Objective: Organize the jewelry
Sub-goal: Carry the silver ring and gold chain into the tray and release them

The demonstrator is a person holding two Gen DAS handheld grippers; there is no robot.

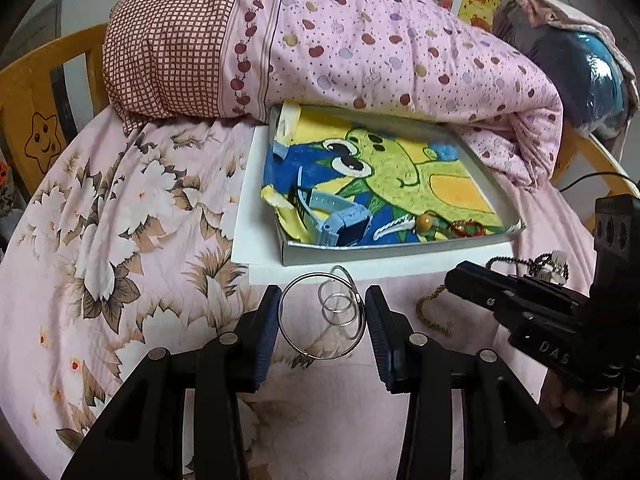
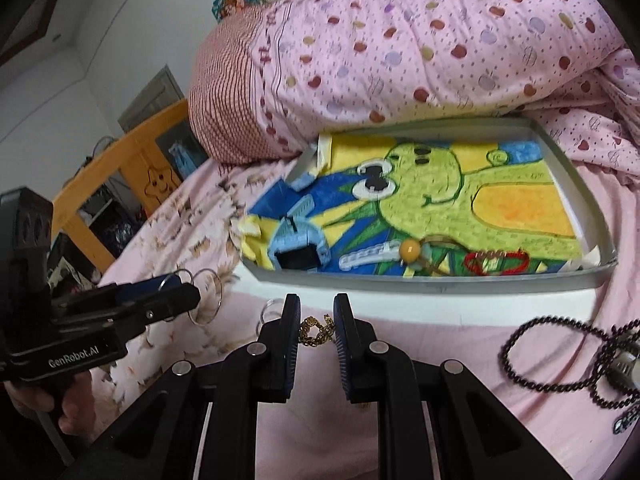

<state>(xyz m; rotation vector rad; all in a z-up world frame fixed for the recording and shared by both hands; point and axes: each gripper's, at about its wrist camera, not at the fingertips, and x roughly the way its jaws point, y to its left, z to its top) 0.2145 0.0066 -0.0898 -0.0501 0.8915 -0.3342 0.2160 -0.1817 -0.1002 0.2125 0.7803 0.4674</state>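
Both my grippers sit over the floral bedsheet, each with jewelry between its fingers, in front of the tray.

My left gripper point(image 1: 322, 316) is closed to a middling gap on the big silver ring point(image 1: 320, 316), its pads touching the hoop's sides, with smaller silver rings point(image 1: 338, 308) linked inside. My right gripper point(image 2: 316, 332) is pinched narrow, and the gold chain point(image 2: 316, 330) hangs in the gap between its pads. The white tray point(image 2: 440, 282), at twelve o'clock from both, holds a blue watch point(image 2: 298, 246), a white clip point(image 2: 368, 256), a yellow bead point(image 2: 410, 249) and a red bracelet point(image 2: 498, 262) on a frog picture point(image 2: 460, 200). A black bead necklace point(image 2: 560, 360) lies on the sheet at three o'clock from my right gripper.
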